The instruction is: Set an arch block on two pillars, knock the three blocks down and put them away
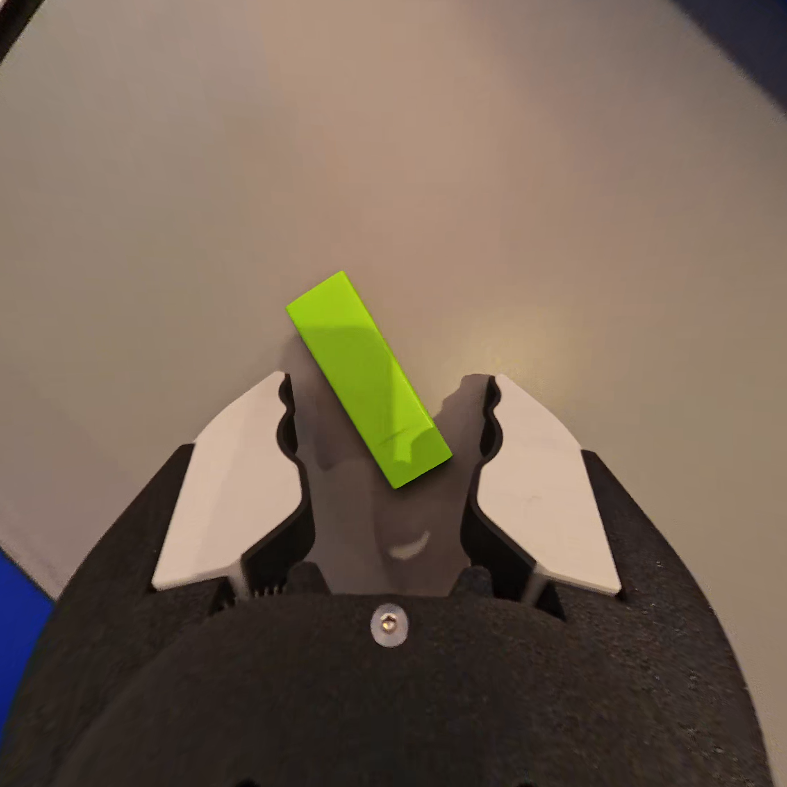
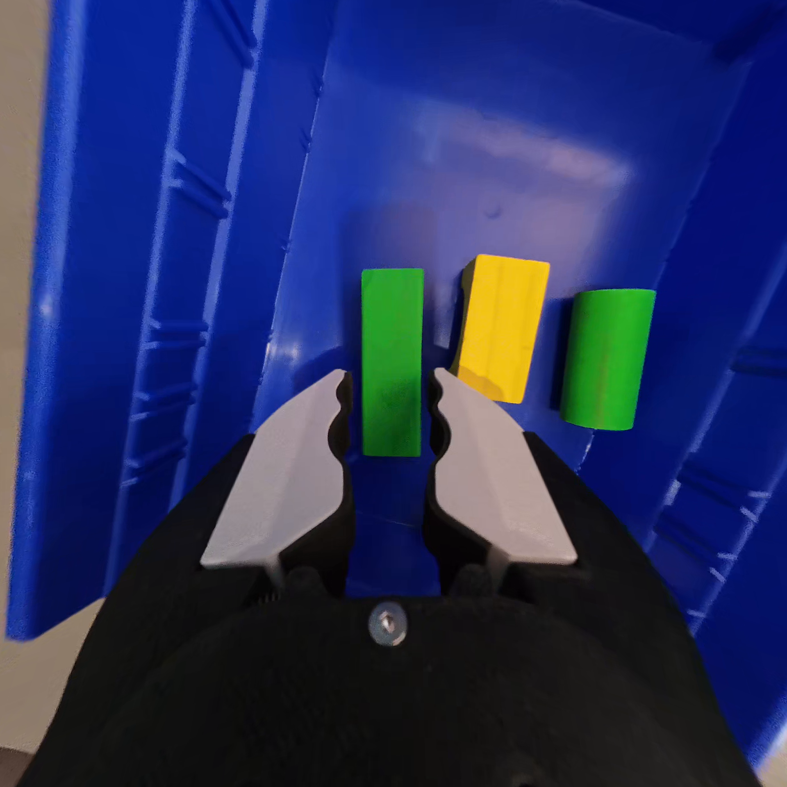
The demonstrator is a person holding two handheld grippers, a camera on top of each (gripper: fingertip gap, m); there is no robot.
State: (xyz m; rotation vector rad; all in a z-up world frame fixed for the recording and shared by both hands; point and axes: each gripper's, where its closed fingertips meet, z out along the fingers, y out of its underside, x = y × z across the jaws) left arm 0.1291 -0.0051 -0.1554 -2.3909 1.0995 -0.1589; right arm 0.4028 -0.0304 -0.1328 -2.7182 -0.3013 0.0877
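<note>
The left gripper point(image 1: 389, 379) hangs with its jaws spread wide, grasping nothing, above a lime-green block point(image 1: 366, 379) that lies flat and slanted on the pale table point(image 1: 170, 213); the block's near end sits in the gap between the fingers without touching either. The right gripper point(image 2: 389, 377) reaches into a blue bin point(image 2: 468, 149), its jaws parted around the near end of a green rectangular block point(image 2: 392, 362), though whether they press on it I cannot tell. Just beside that block lies a yellow arch block point(image 2: 500, 328), and beyond it a green cylinder point(image 2: 604, 360), all three on the bin's floor.
</note>
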